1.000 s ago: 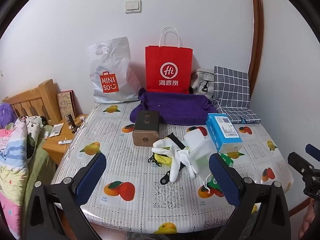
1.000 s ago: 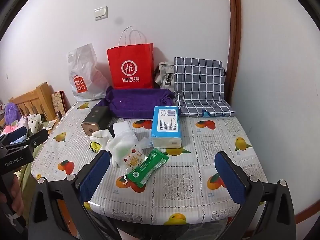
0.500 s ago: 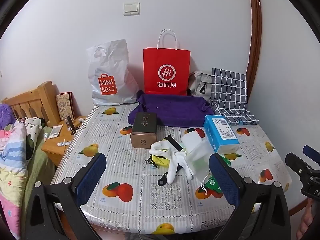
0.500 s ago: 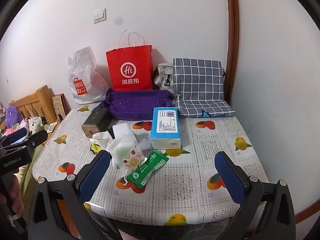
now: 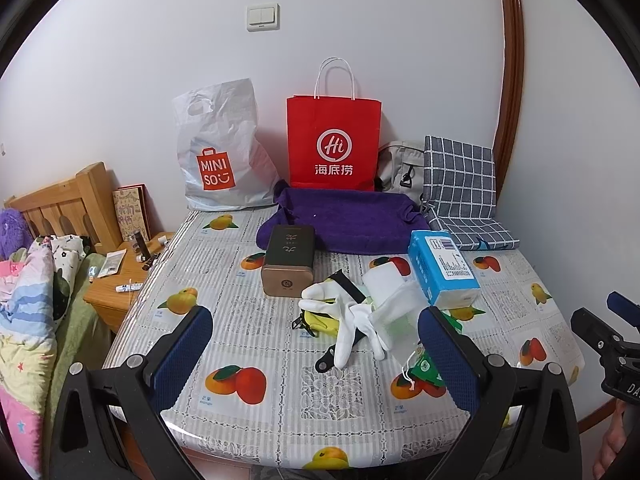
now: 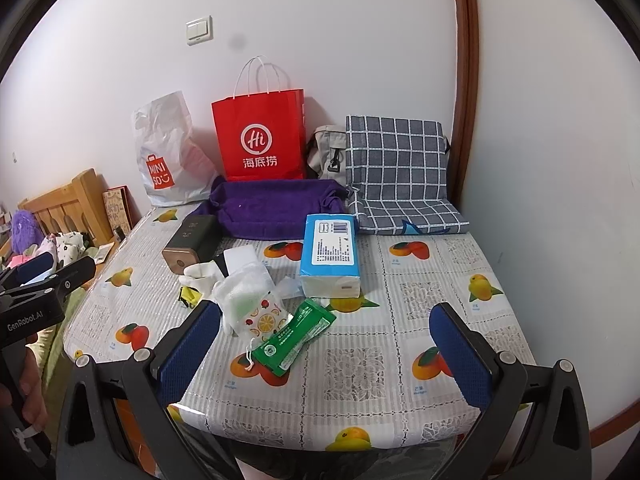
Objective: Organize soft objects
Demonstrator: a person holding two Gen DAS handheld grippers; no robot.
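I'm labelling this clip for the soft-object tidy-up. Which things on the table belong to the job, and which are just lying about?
Belong:
white gloves
mesh pouch
tissue pack
purple towel
checked cushion

Lying about:
tin box
green packet
red bag
Miniso bag

Both grippers, left and right, are open, holding nothing.

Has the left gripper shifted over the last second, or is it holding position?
Yes. In the left wrist view the red paper bag, leaning fixed against the wall, sits a little lower and further left in frame, so the left gripper, open, has pulled back slightly and edged right.
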